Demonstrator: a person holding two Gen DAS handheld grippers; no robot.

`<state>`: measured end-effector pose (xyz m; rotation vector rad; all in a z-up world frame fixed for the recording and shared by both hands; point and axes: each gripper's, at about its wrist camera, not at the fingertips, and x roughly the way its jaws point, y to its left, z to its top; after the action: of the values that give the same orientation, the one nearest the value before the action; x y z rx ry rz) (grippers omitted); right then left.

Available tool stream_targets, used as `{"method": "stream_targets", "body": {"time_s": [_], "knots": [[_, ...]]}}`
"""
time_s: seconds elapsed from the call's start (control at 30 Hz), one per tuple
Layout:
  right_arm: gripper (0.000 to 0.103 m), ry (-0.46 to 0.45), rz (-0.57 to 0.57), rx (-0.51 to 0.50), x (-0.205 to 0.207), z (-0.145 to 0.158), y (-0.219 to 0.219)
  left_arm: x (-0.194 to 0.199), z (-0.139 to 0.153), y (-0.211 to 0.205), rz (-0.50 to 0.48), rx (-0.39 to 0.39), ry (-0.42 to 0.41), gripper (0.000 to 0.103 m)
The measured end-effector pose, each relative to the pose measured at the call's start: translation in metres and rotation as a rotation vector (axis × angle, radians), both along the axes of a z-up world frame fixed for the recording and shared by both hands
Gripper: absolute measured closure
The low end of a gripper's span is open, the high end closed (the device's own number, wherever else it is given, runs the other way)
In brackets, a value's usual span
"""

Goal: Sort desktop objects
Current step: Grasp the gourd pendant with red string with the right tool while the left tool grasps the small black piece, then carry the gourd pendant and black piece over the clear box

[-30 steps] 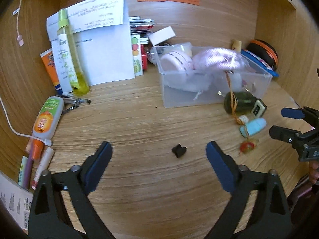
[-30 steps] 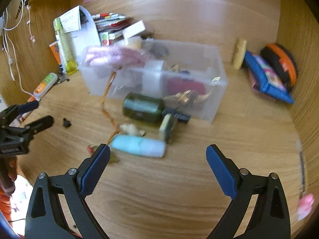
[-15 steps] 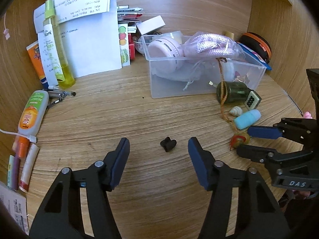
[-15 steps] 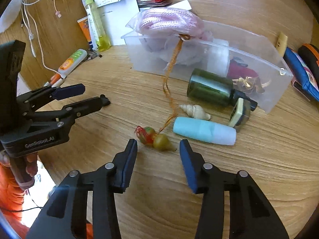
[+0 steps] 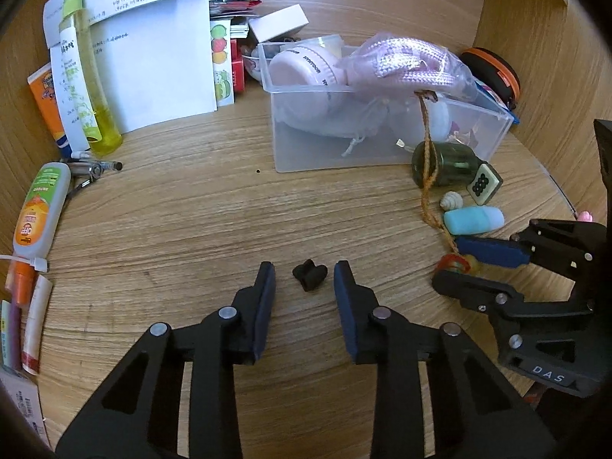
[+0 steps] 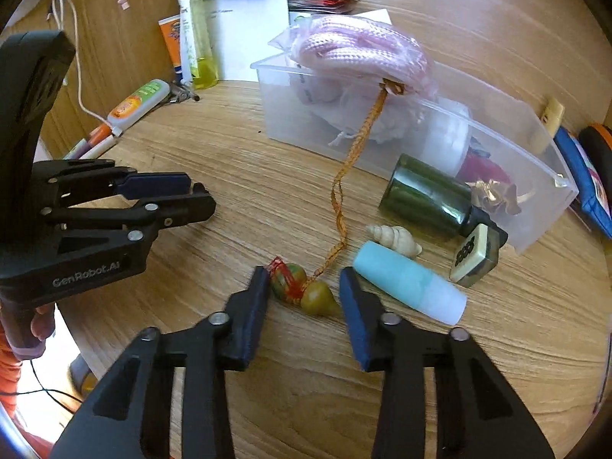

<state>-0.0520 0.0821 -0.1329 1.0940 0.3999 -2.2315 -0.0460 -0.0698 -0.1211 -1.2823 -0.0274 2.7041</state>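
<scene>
Fingers of the left gripper [image 5: 304, 279] stand parted on either side of a small black piece [image 5: 310, 276] that lies on the wooden tabletop [image 5: 191, 229] at 12 o'clock from the tips, a gap showing on both sides — no contact. In the right wrist view, the right gripper [image 6: 304, 287] is also parted, its fingers flanking a charm of two beads [image 6: 302, 290], one green and red, one olive; the left pad sits just beside the striped bead, while the right pad stands clear. An orange braided cord [image 6: 344, 191] runs from the charm toward 12 o'clock, up to a bagged pink rope [image 6: 355, 49] heaped on a clear plastic bin [image 6: 497, 145].

At 2 o'clock from the right gripper lie a pale blue tube [image 6: 409, 283], a seashell [image 6: 394, 241] just beyond it, a mahjong tile [image 6: 474, 256] and a dark green bottle [image 6: 428, 195] on its side against the bin wall. Farther off at 10 o'clock, an orange-and-green tube [image 6: 137, 103] and some pens [image 6: 91, 145] lie near the wall — behind them a tall yellow bottle [image 6: 195, 38] stands before white papers [image 6: 244, 30].
</scene>
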Motion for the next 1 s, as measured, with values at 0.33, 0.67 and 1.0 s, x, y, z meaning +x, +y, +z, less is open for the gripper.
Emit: {"method": "stream_targets", "body": {"time_s": [0.33,0.67,1.0], "knots": [[0.077,-0.053,0.001,-0.101,-0.004,0.006,0.021,-0.006,0.000,0.002,0.019,-0.023,0.001,0.085],[0.077,0.010,-0.007,-0.192,-0.010,0.046,0.047,0.000,0.011,-0.009,0.089,0.043,0.053,0.085],[0.077,0.144,-0.057,-0.231,-0.036,0.097,0.077,-0.005,0.056,-0.001,0.096,0.039,0.167,0.085]]}}
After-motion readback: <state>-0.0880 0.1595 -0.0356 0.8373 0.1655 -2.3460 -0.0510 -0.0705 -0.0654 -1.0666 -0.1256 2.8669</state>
